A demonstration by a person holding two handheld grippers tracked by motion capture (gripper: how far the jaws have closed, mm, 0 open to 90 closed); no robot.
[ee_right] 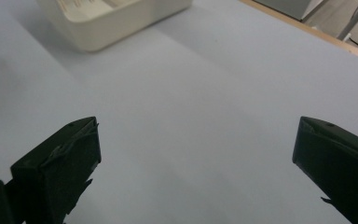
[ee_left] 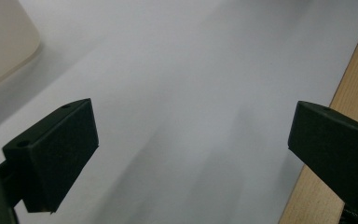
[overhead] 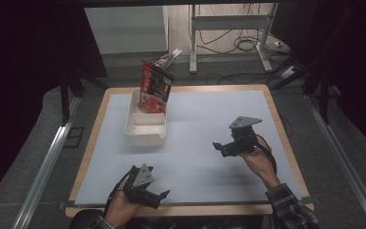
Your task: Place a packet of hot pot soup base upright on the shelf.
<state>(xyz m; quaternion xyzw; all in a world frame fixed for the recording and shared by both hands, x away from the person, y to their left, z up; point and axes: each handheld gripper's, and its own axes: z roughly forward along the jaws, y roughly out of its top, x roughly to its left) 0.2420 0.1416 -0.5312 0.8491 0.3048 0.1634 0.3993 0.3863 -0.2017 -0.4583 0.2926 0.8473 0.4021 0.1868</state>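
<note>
Both grippers — left (overhead: 158, 195), right (overhead: 220, 147) — gape wide, empty, well apart from the bin (overhead: 145, 131). Risk: the leaning red packet (overhead: 155, 89) could topple if a jaw nudges it.

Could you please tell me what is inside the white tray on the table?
A red snack bag stands in the far end of the white tray. The near end looks bare; the bag hides the floor under it.

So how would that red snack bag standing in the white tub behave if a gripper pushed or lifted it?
The red bag stands tilted at the far end of the white tub, so a push would probably tip it. Its creased, open top suggests thin, floppy film that would likely crumple between jaws. It looks light for its size, though its contents are hidden.
</note>
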